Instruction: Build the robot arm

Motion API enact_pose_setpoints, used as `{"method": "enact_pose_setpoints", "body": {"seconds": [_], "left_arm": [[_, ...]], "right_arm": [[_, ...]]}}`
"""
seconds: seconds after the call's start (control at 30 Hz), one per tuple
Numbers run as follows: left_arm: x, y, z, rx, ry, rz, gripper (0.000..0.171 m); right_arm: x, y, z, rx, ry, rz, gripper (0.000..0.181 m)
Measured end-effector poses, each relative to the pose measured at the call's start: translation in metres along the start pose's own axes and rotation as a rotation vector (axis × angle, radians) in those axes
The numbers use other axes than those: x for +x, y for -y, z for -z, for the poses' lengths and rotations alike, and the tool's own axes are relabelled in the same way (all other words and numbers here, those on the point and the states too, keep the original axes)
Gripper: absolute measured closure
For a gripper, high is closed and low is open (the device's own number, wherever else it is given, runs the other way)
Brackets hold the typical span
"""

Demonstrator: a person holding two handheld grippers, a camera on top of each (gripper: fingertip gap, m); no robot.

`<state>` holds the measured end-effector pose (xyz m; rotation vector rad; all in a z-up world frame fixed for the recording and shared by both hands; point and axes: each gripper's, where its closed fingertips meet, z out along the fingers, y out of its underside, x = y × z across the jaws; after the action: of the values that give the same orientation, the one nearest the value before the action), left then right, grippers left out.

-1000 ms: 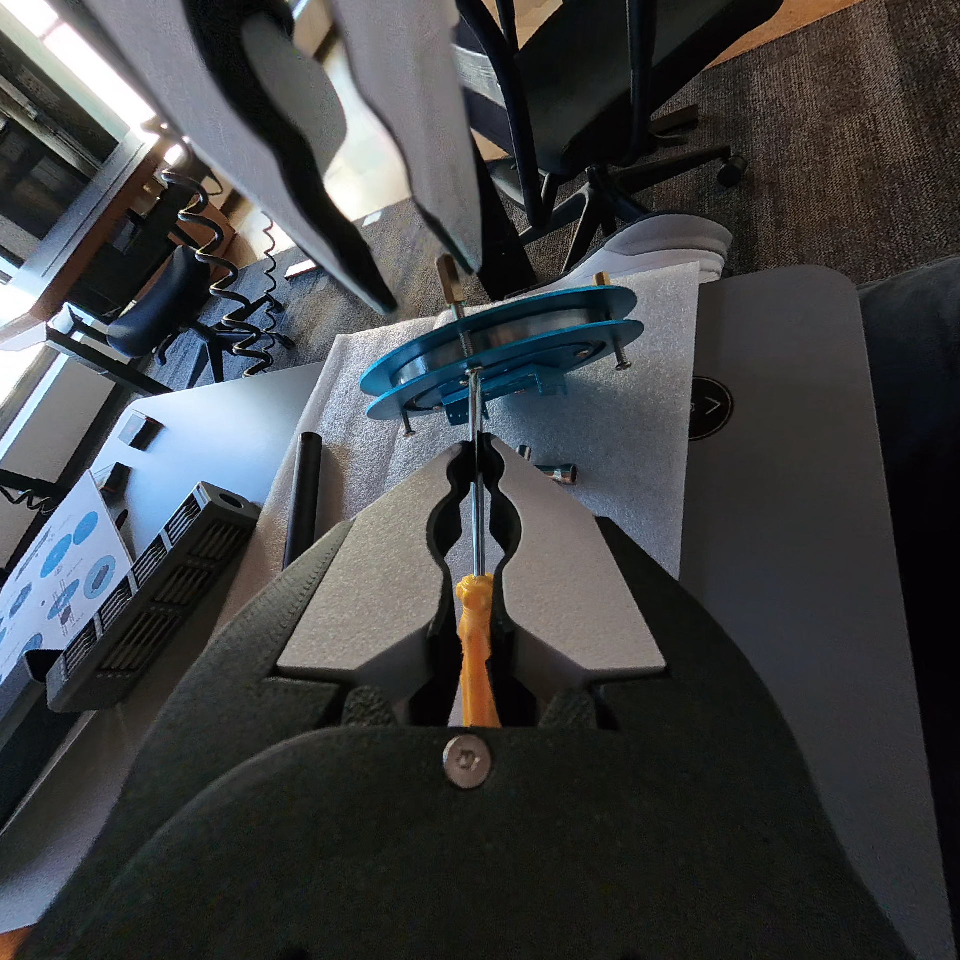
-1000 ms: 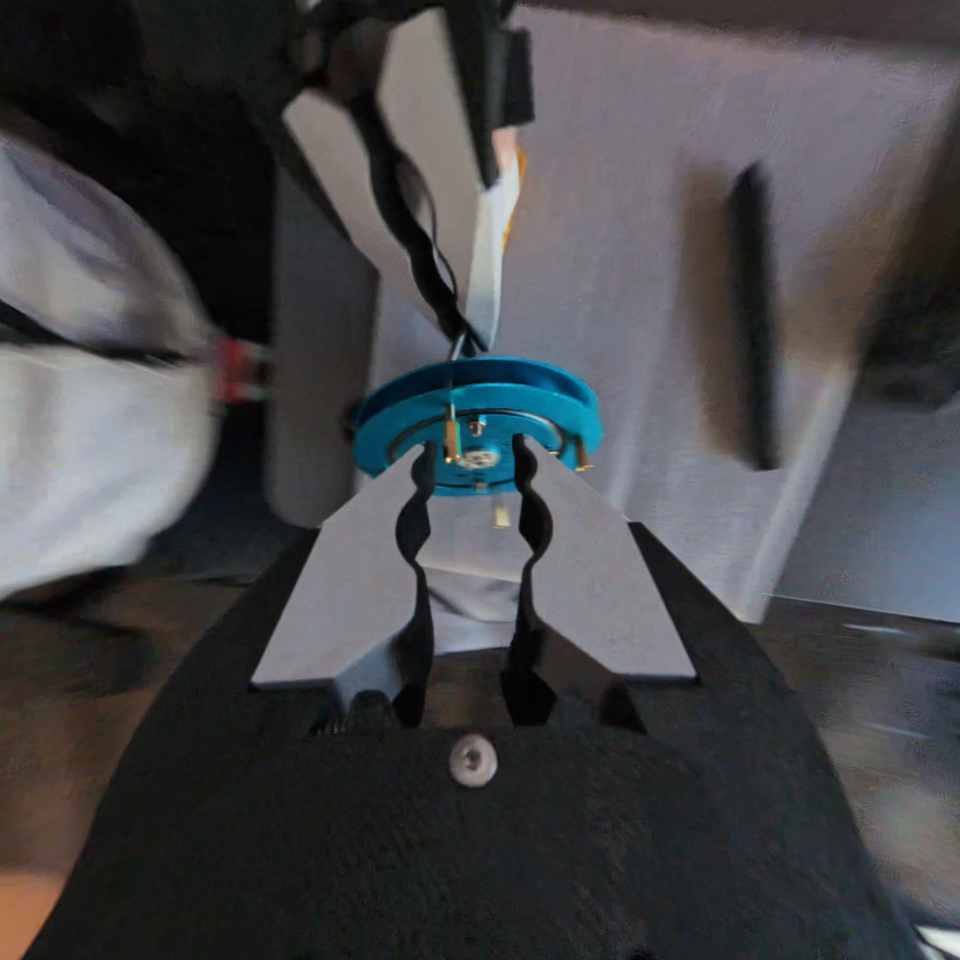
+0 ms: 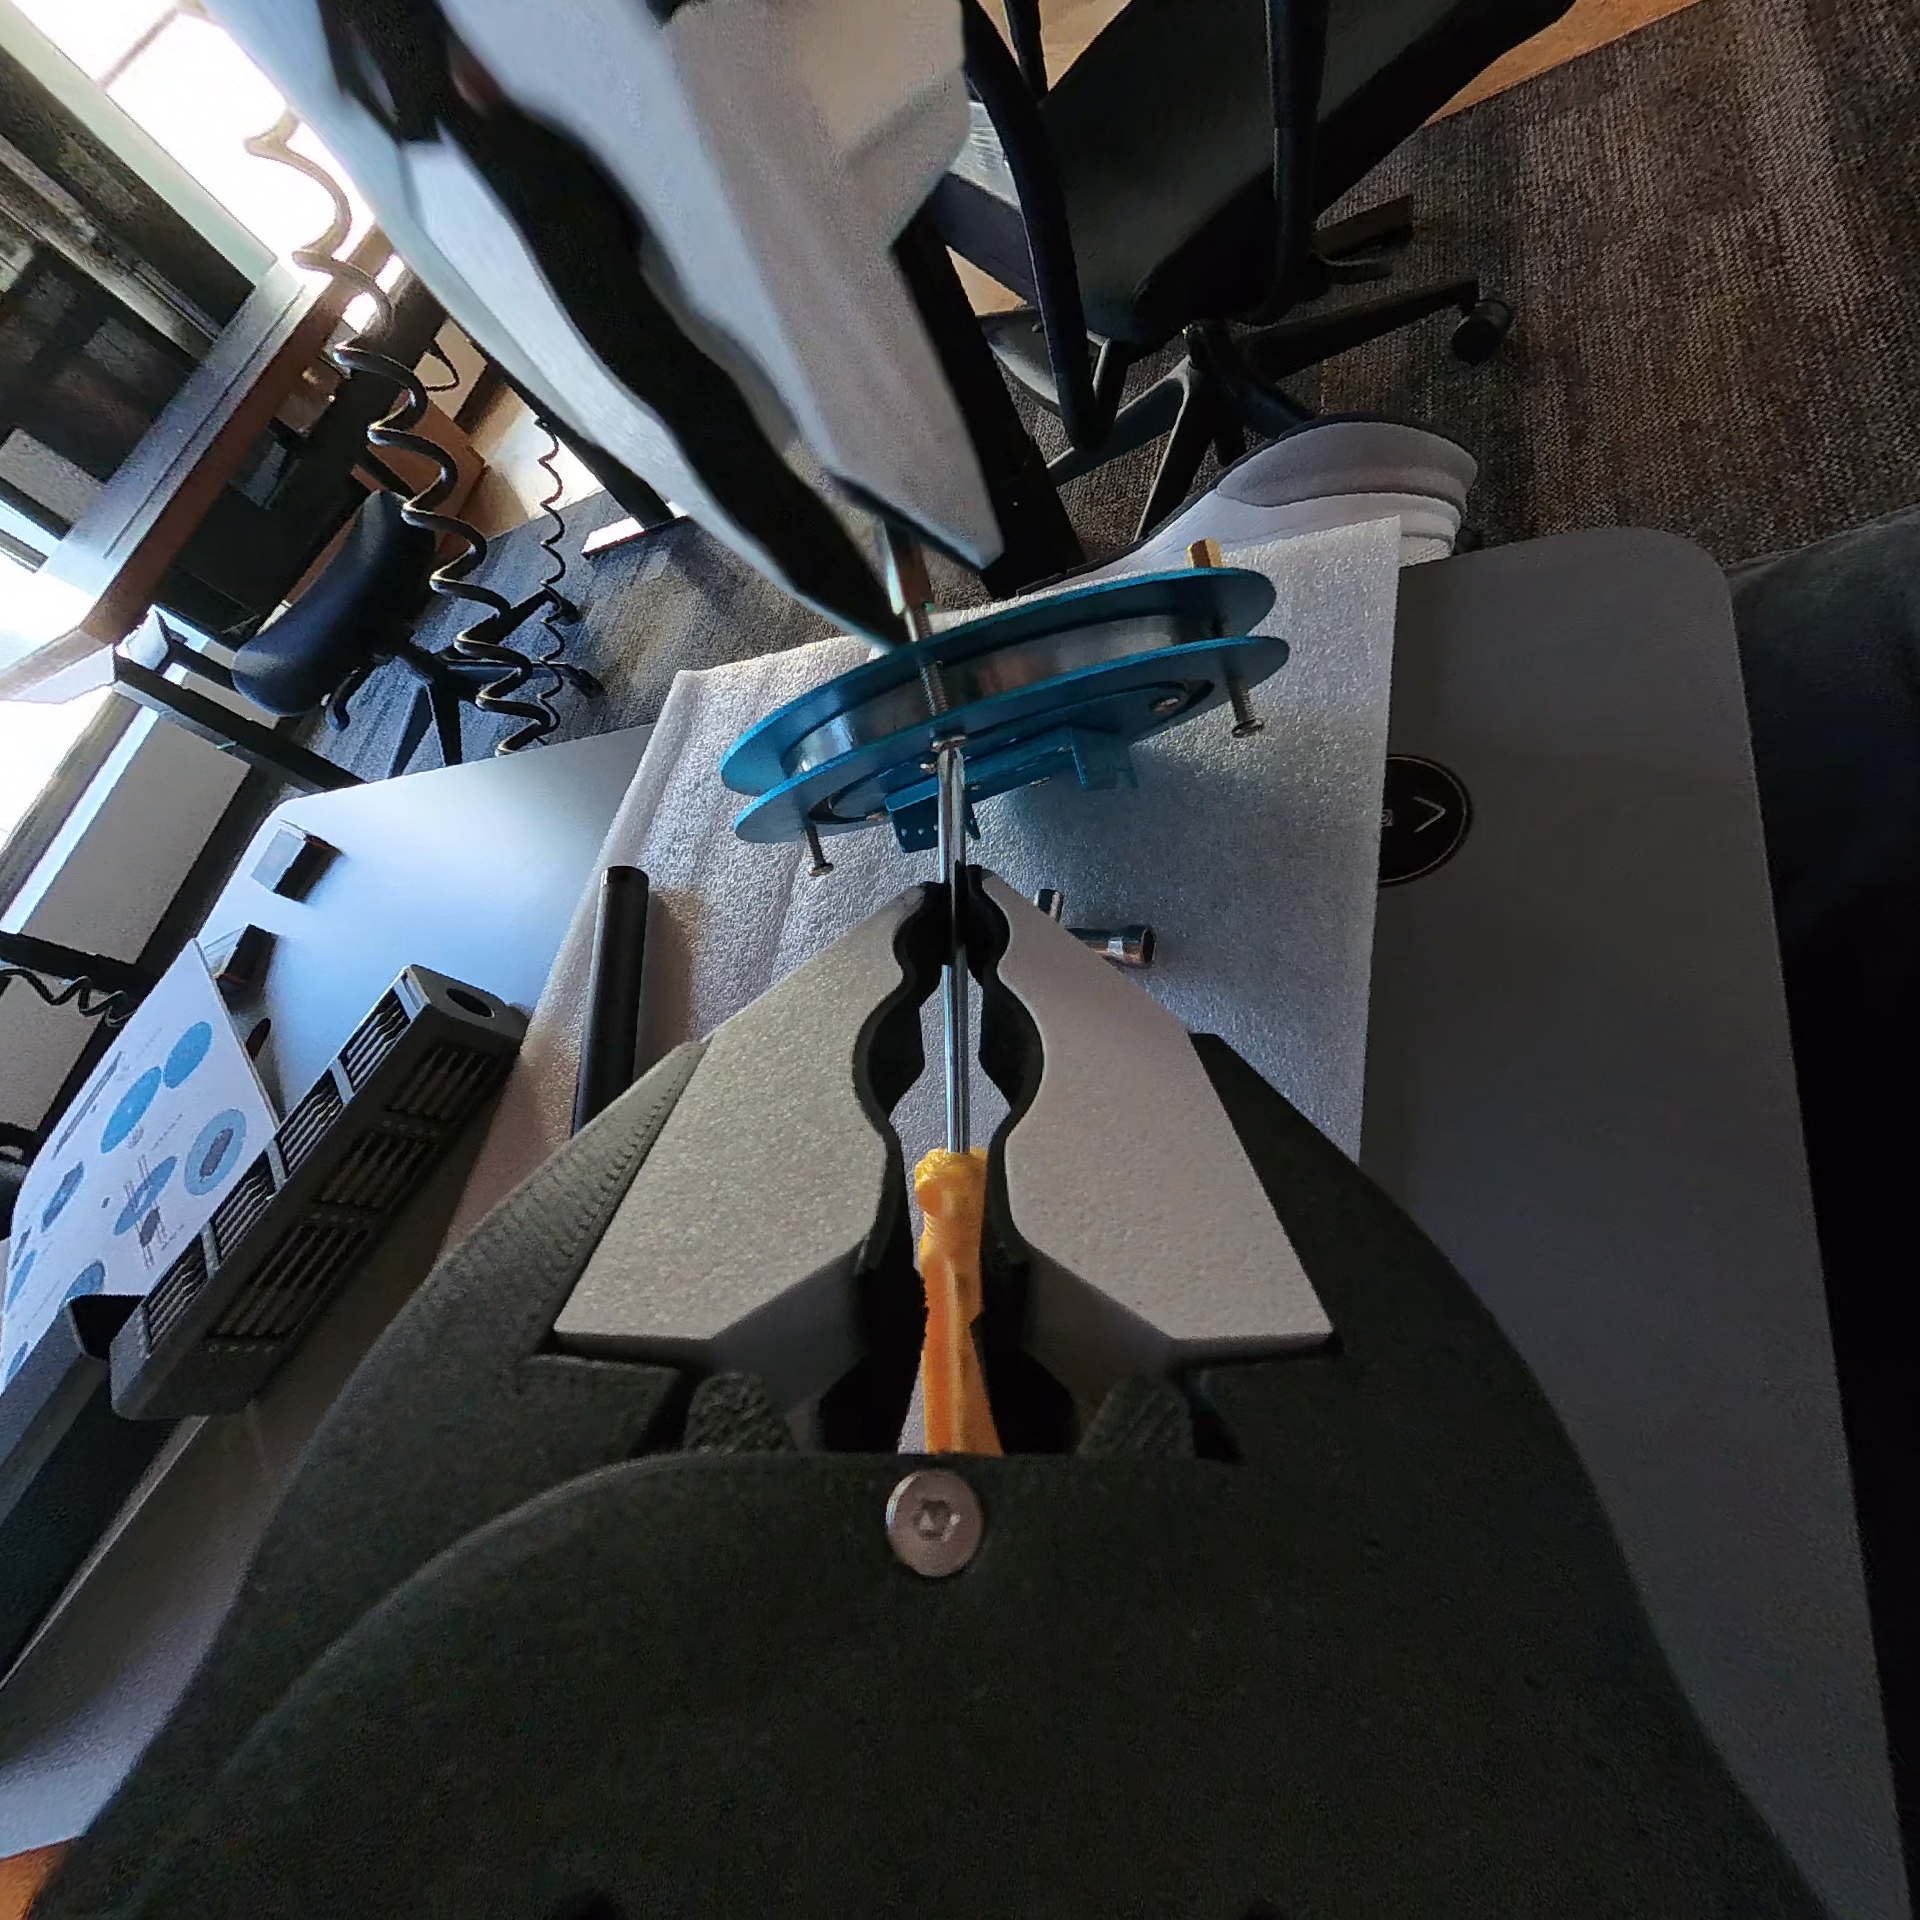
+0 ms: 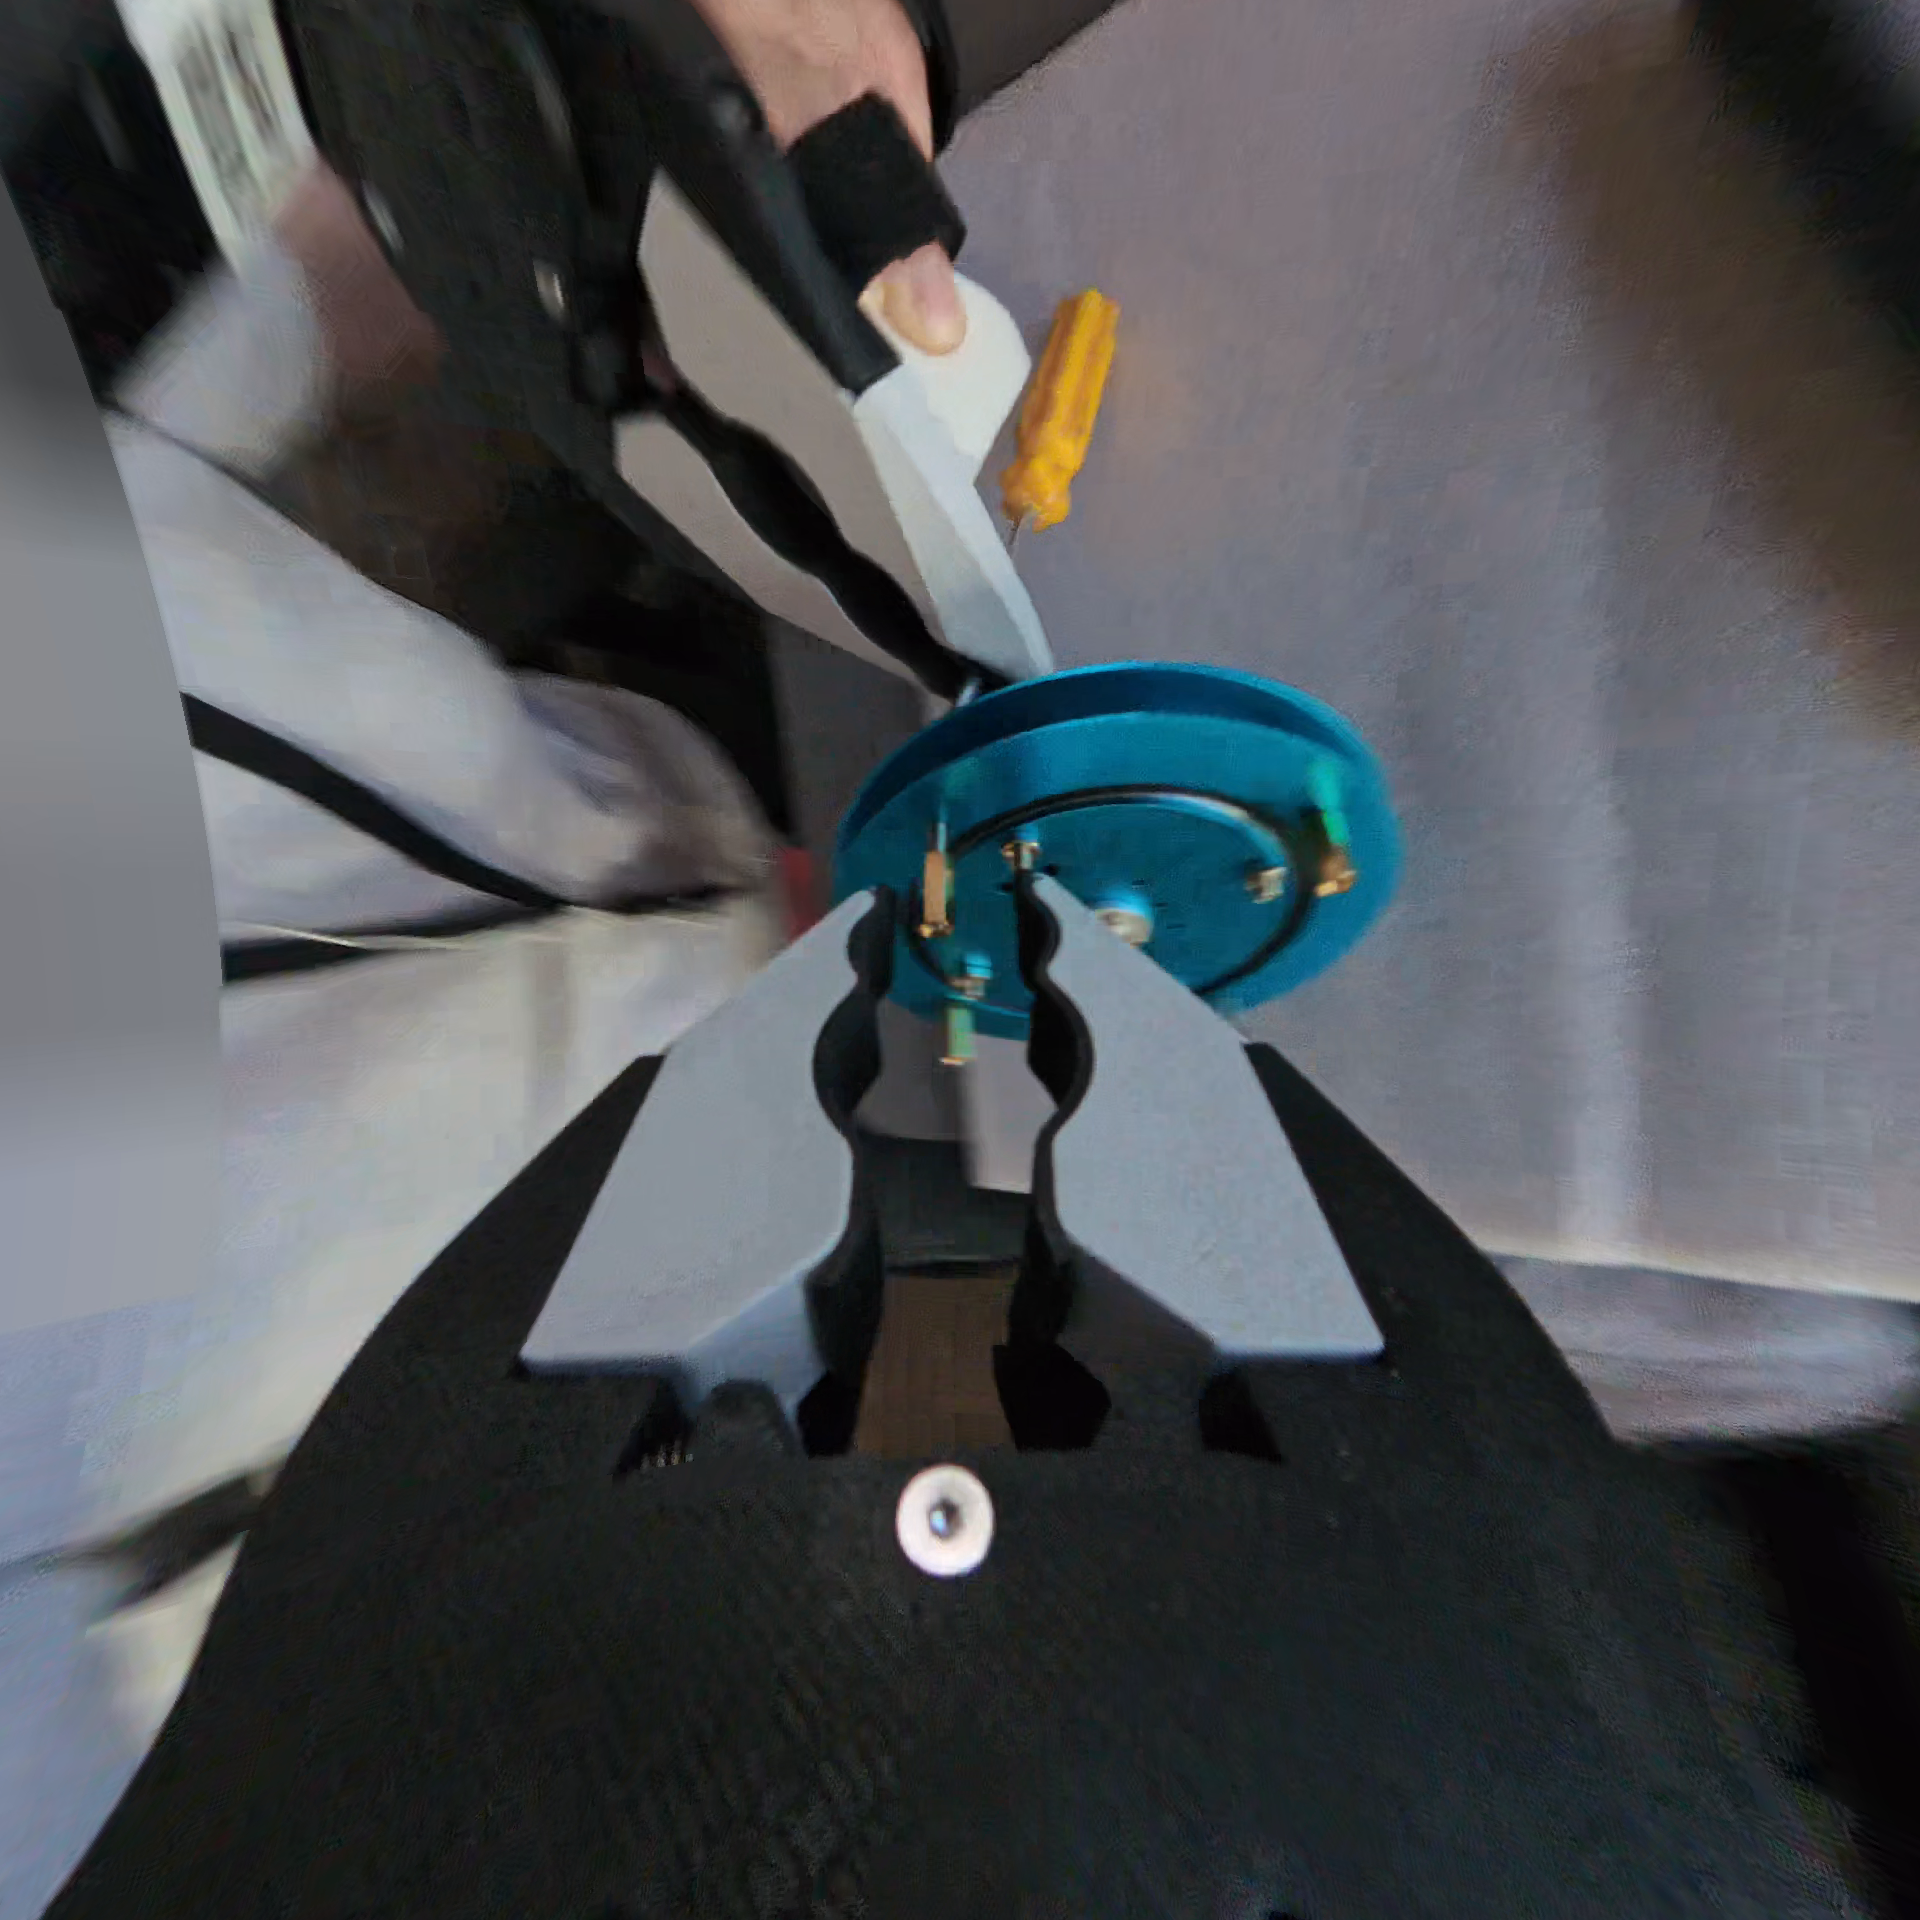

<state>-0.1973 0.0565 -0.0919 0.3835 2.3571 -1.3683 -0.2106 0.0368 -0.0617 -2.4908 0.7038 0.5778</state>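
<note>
A: Where the white foam sheet (image 3: 1268, 831) covers the grey desk (image 3: 1558, 1039), what sits on it?

B: A blue disc assembly (image 3: 997, 707): 2 round blue plates stacked with a silvery ring between them, screws poking out underneath and brass standoffs on top. It is tilted, one edge raised off the foam.

A: And the left gripper (image 3: 954, 883)?

B: Clenched on an orange-handled screwdriver (image 3: 951, 1247). The thin steel shaft runs out between the tips, and its end meets a screw head on the underside of the disc assembly.

A: The right gripper (image 4: 956, 914)?

B: Its jaws stand a little apart, framing a brass standoff (image 4: 938, 894) on the top face of the disc assembly. The right wrist view is blurred, so I cannot tell whether they pinch it.

A: Anything else near the disc assembly?

B: Just in front of it on the foam lies a small socket-head screw (image 3: 1117, 945). To its left a black rod (image 3: 613, 997) lies along the foam's edge, and farther left a black bit case (image 3: 312, 1184) and a printed sheet (image 3: 114, 1153).
</note>
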Motion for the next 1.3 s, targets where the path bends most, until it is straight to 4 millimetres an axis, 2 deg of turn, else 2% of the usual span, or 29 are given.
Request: {"method": "enact_pose_setpoints", "body": {"seconds": [0.07, 0.13, 0.2, 0.27, 0.37, 0.47, 0.57, 0.7, 0.77, 0.8, 0.87, 1.0, 1.07, 1.13, 1.3], "left_arm": [[0.0, 0.0, 0.0, 0.003, -0.005, 0.007, 0.169], [0.0, 0.0, 0.0, 0.001, -0.004, 0.01, 0.169], [-0.001, 0.0, 0.0, -0.001, -0.004, 0.017, 0.169], [-0.001, 0.0, 0.0, 0.001, -0.006, 0.024, 0.169], [-0.001, 0.0, 0.0, -0.002, 0.0, 0.026, 0.169], [-0.001, 0.0, -0.001, -0.002, -0.002, 0.033, 0.169], [-0.001, 0.001, -0.001, -0.001, -0.007, 0.036, 0.169], [0.0, 0.001, -0.001, 0.002, -0.013, 0.038, 0.169], [-0.001, 0.001, -0.001, 0.0, -0.009, 0.035, 0.169], [-0.001, 0.001, -0.001, 0.001, -0.01, 0.038, 0.169], [0.0, 0.001, -0.001, 0.004, -0.016, 0.04, 0.169], [0.0, 0.001, -0.002, 0.005, -0.019, 0.048, 0.169], [0.0, 0.001, -0.002, 0.005, -0.022, 0.054, 0.169], [0.0, 0.002, -0.002, 0.005, -0.024, 0.058, 0.169], [0.0, 0.001, -0.002, 0.004, -0.035, 0.082, 0.169]], "right_arm": [[0.006, 0.003, 0.006, -0.006, -0.276, 0.314, 0.156], [0.008, 0.004, 0.01, -0.036, -0.476, 0.54, 0.164], [0.004, 0.003, 0.006, -0.065, -0.544, 0.637, 0.176], [0.004, 0.001, 0.004, -0.093, -0.579, 0.652, 0.176], [0.003, -0.001, 0.003, -0.061, -0.486, 0.42, 0.176], [-0.001, -0.003, 0.001, 0.012, -0.271, 0.049, 0.177], [-0.005, -0.003, 0.0, 0.072, -0.066, -0.25, 0.176], [-0.009, -0.001, 0.001, 0.131, 0.218, -0.552, 0.176], [-0.007, 0.003, 0.003, 0.181, 0.292, -0.598, 0.176], [-0.007, 0.004, 0.003, 0.189, 0.29, -0.549, 0.175], [-0.01, 0.001, 0.002, 0.147, 0.193, -0.305, 0.168], [-0.008, 0.006, 0.007, 0.078, -0.25, 0.321, 0.164], [-0.005, 0.007, 0.008, 0.008, -0.415, 0.511, 0.176], [-0.001, 0.004, 0.007, -0.068, -0.5, 0.591, 0.175], [0.001, 0.005, 0.007, -0.124, -0.536, 0.645, 0.172]]}}
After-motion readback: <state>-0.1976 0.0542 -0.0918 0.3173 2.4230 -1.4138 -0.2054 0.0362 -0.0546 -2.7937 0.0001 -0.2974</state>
